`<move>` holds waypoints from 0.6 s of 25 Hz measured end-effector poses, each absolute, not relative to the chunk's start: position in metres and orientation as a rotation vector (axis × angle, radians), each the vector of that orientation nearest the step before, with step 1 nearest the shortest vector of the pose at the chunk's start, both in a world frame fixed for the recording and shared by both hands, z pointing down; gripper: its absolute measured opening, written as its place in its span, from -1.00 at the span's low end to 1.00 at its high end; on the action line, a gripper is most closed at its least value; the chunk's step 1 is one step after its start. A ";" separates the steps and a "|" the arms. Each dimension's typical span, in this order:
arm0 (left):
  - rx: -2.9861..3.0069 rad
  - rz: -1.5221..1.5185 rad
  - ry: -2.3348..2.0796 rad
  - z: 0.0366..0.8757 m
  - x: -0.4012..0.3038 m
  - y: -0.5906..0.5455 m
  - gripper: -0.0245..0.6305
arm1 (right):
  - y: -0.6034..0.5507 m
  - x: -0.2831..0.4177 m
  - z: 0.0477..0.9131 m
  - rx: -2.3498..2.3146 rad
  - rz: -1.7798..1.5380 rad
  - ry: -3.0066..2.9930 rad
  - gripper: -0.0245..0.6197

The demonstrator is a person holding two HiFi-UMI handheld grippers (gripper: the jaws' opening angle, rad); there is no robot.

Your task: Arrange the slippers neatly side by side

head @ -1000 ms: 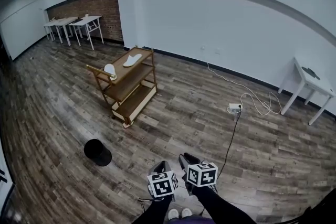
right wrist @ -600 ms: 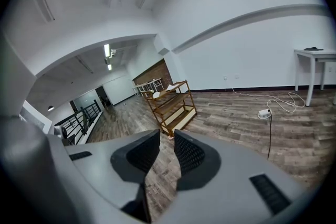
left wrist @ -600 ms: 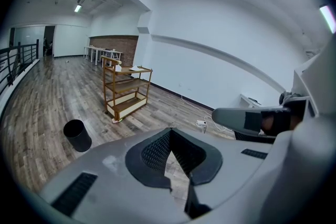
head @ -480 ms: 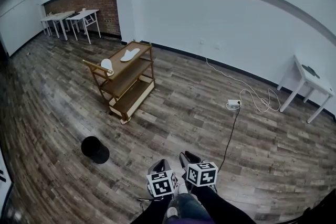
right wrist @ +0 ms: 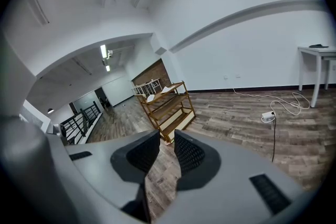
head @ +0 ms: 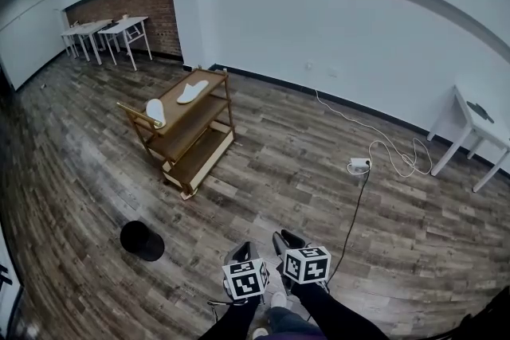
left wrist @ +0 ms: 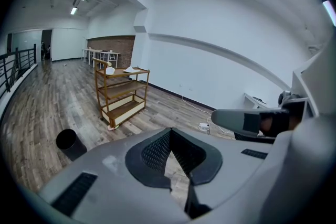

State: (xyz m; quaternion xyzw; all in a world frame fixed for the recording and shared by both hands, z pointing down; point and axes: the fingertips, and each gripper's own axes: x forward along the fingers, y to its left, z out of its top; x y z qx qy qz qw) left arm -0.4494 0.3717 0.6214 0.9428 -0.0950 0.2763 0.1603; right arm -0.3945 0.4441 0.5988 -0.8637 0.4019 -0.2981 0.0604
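Wood floor (head: 263, 171), big bare room, white walls. Both tools sit low in head view, pointed fwd and down. Left gripper (left wrist: 170, 131): tips pressed together, nothing in them. Right gripper (right wrist: 165, 136): jaws part-spread, only floor showing through the gap, so empty too. Neither is anywhere near the work yet. Black bin (head: 142, 240) stands just left of the line ahead, and a cable (head: 351, 211) runs along the right to a power strip (head: 358, 165). Further on is the wooden cart (head: 199, 158). Both white slippers are on its top shelf, well apart: one (head: 154, 111) at the handle end, close to the edge, the other (head: 192, 92) toward the far end, not parallel. Desks (head: 103, 29) by the brick wall at the back. Risks, imo: drifting right could snag a foot on the cable, drifting left could clip the bin. Left has to open before any grab or it'll just shove the slipper. The handle-end one could go over the edge if nudged. Can't tell if the cart has wheels, so a push may shift it. Slippers look thin and flat, so a shallow pinch may slip. Vs earlier frames: cart and bin sit lower and a bit left in head view, wall plug shifted too, so the person has been walking toward the cart. Cubes hold the same spot in frame, slippers unmoved on the shelf.
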 end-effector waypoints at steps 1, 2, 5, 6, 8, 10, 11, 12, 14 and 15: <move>2.692 0.791 -0.269 0.621 -0.438 0.372 -0.93 | 0.444 -0.383 0.598 -2.616 -0.902 1.218 -0.67; 2.690 0.794 -0.268 0.620 -0.427 0.373 -0.93 | 0.444 -0.372 0.596 -2.618 -0.902 1.220 -0.67; 2.684 0.804 -0.268 0.621 -0.395 0.376 -0.93 | 0.447 -0.338 0.595 -2.615 -0.908 1.222 -0.67; 2.683 0.808 -0.270 0.621 -0.385 0.376 -0.93 | 0.448 -0.328 0.595 -2.615 -0.910 1.222 -0.67; 2.683 0.808 -0.274 0.619 -0.367 0.377 -0.93 | 0.449 -0.310 0.593 -2.615 -0.911 1.221 -0.67; 2.687 0.799 -0.272 0.616 -0.351 0.380 -0.93 | 0.451 -0.295 0.592 -2.612 -0.905 1.218 -0.67; 2.689 0.792 -0.269 0.614 -0.343 0.382 -0.93 | 0.451 -0.288 0.592 -2.609 -0.901 1.216 -0.67; 2.691 0.786 -0.267 0.612 -0.336 0.383 -0.93 | 0.451 -0.282 0.591 -2.607 -0.899 1.216 -0.67; 2.689 0.788 -0.267 0.611 -0.326 0.384 -0.93 | 0.450 -0.273 0.591 -2.603 -0.902 1.218 -0.67; 2.687 0.793 -0.269 0.612 -0.321 0.384 -0.93 | 0.450 -0.268 0.591 -2.602 -0.905 1.216 -0.67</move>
